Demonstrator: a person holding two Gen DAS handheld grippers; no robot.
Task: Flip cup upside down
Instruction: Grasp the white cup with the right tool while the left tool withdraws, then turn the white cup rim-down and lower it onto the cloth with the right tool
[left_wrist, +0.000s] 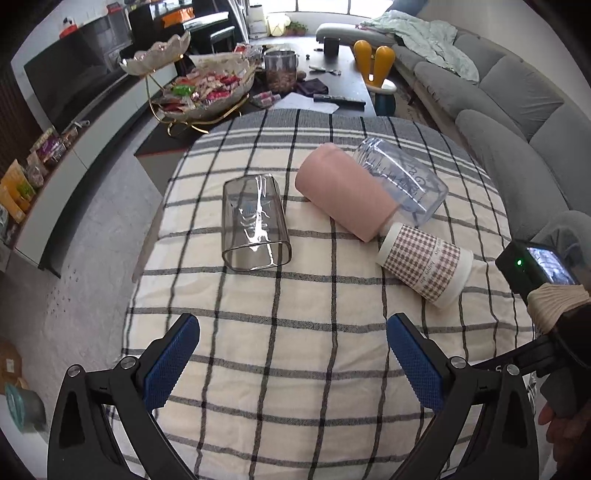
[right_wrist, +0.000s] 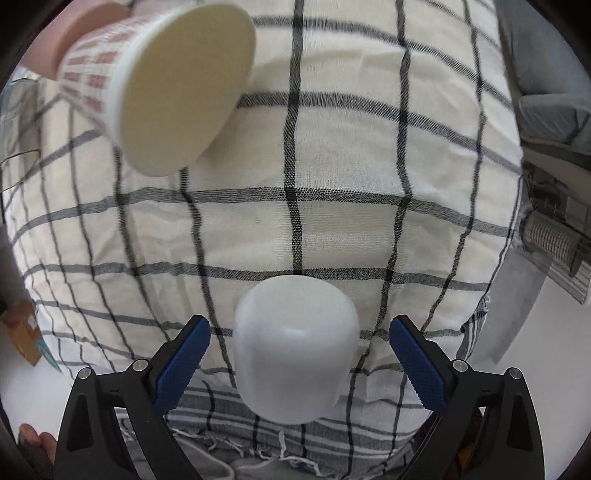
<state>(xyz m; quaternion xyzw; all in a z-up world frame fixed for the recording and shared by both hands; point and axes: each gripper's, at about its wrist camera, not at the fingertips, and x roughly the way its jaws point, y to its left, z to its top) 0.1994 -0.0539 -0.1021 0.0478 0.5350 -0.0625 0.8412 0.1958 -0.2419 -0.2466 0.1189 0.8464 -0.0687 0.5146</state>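
Observation:
In the right wrist view a white cup (right_wrist: 295, 350) stands upside down on the checked cloth (right_wrist: 332, 221), between the pads of my open right gripper (right_wrist: 299, 356), which do not touch it. A patterned paper cup (right_wrist: 155, 85) lies on its side at the upper left; it also shows in the left wrist view (left_wrist: 424, 264). There a smoky glass cup (left_wrist: 255, 219), a pink cup (left_wrist: 343, 192) and a clear measuring cup (left_wrist: 402, 181) lie on their sides on the cloth (left_wrist: 295, 332). My left gripper (left_wrist: 293, 365) is open and empty above the near cloth.
A dark coffee table (left_wrist: 332, 88) with a snack bowl (left_wrist: 207, 88) and jar stands beyond the cloth. A grey sofa (left_wrist: 517, 110) runs along the right. A TV unit (left_wrist: 74, 129) lines the left. The cloth's fringed edge (right_wrist: 258, 450) is close under my right gripper.

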